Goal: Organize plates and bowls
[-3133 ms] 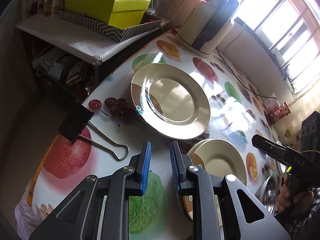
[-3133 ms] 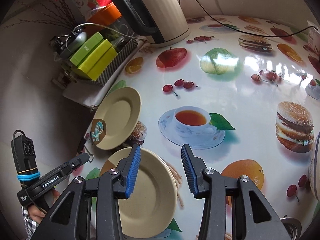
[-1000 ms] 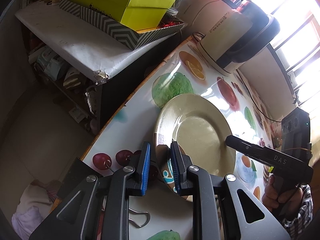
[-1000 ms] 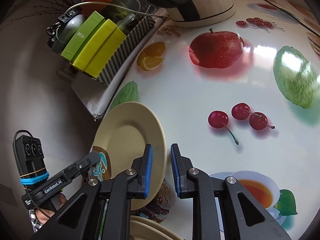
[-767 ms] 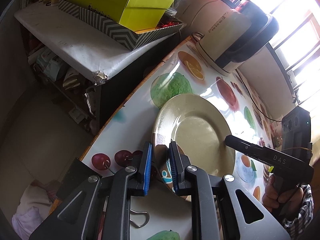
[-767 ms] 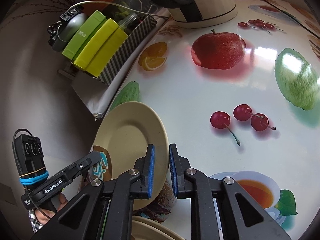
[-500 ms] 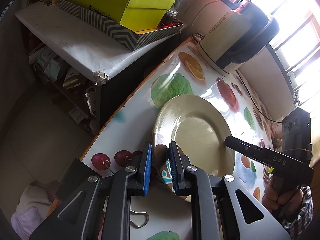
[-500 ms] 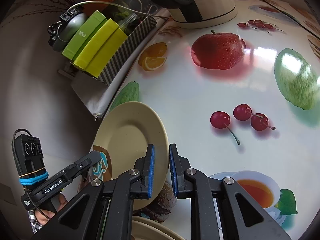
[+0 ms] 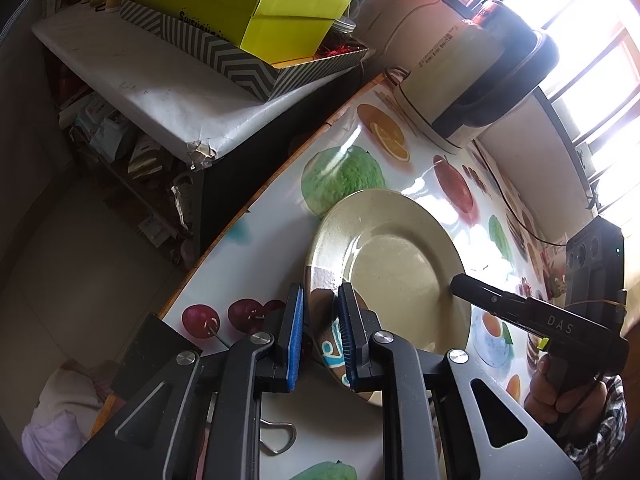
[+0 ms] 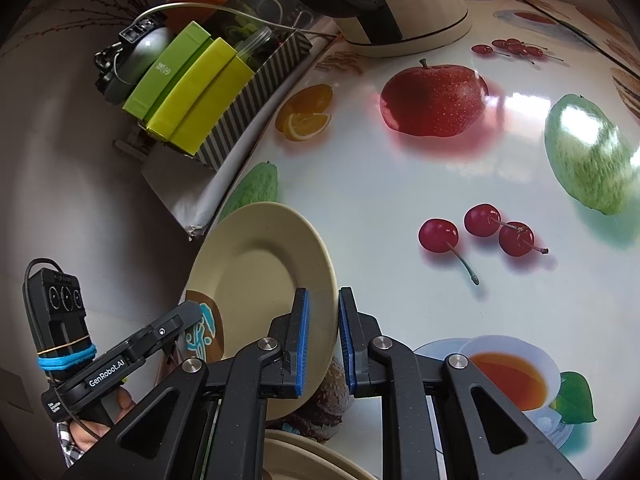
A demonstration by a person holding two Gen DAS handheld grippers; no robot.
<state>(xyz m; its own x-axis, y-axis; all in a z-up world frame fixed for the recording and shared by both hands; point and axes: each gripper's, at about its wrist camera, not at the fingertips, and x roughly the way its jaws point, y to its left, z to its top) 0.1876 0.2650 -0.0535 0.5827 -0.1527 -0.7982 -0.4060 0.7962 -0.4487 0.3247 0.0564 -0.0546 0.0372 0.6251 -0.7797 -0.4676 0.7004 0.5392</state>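
Clamping opposite edges of one beige plate, the left gripper and the right gripper each have their jaws nearly closed on its rim. The plate sits near the table edge, on the fruit-printed cloth. A second plate lies just below, and a kettle stands farther back.
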